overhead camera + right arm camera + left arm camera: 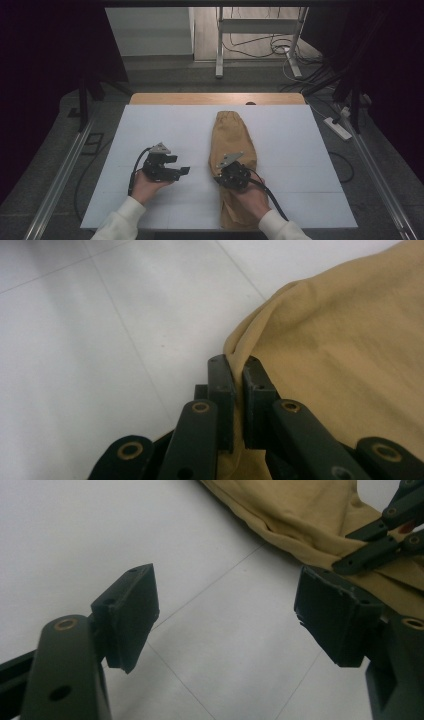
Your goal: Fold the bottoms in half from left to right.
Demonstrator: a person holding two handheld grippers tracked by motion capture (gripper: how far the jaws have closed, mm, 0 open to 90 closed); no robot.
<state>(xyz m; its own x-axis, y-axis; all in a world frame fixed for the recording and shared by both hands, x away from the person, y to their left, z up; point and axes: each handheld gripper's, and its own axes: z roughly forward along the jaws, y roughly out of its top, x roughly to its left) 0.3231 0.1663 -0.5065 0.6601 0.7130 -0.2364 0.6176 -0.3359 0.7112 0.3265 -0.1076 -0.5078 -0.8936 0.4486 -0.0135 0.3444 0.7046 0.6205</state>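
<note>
- The bench (165,125) is a white board with thin seams, and it spreads out under and beyond both grippers; a strip of bare wood shows along its far edge, past the cloth.
- The tan cloth (234,145) lies lengthwise on the bench as a long, narrow folded piece. Its gathered end points away from the person, well ahead of the right gripper, and its near end runs back under the right hand to the bench's front edge. It lies just to the right of the left gripper, apart from it.
- The right gripper (231,176) sits on top of the cloth about midway along it, at the cloth's left edge. In the right gripper view its jaws are pressed together on a raised fold of that edge, pinching the cloth (320,340) between the pads, with the rest of the fabric spreading off to the right of the jaws and white bench to their left.
- The left gripper (175,167) rests above the bare bench, level with the right gripper and just beside the cloth, its jaws turned towards it. In the left gripper view the jaws stand wide apart with nothing between them, only white board, and the cloth's edge lies just beyond the right-hand jaw.
</note>
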